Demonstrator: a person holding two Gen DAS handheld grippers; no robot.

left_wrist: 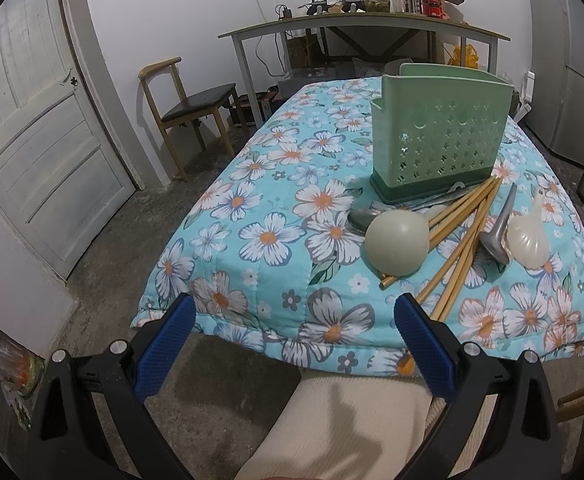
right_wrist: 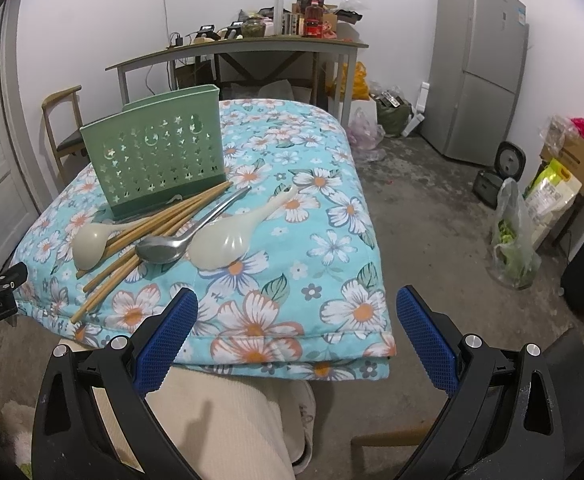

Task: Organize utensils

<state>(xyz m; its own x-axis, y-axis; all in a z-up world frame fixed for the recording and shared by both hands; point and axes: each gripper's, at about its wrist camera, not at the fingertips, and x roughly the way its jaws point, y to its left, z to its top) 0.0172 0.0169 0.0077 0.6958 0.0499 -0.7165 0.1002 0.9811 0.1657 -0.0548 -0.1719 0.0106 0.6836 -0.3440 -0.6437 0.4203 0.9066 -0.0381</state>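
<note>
Nothing is gathered yet — both the left tool (left_wrist: 293, 312) and right tool (right_wrist: 297, 306) gape wide and empty off the quilted table's (right_wrist: 311, 280) near edge, so next comes reaching for the utensil pile (right_wrist: 160, 236) — chopsticks, spoons — lying before the green holder (right_wrist: 154, 160).

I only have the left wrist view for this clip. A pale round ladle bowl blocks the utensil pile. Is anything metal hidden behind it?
Observer: In the right wrist view, one metal spoon lies bowl toward the near edge, resting across the bamboo chopsticks.
Operator: What does the right gripper look like?
Observer: The right gripper is open and empty, short of the floral quilt.
Operator: Anything in the green holder?
Observer: The green utensil holder stands upright behind the pile; no handles show above its rim.
Operator: And what's off to the right?
Observer: A grey fridge by the wall.
</note>
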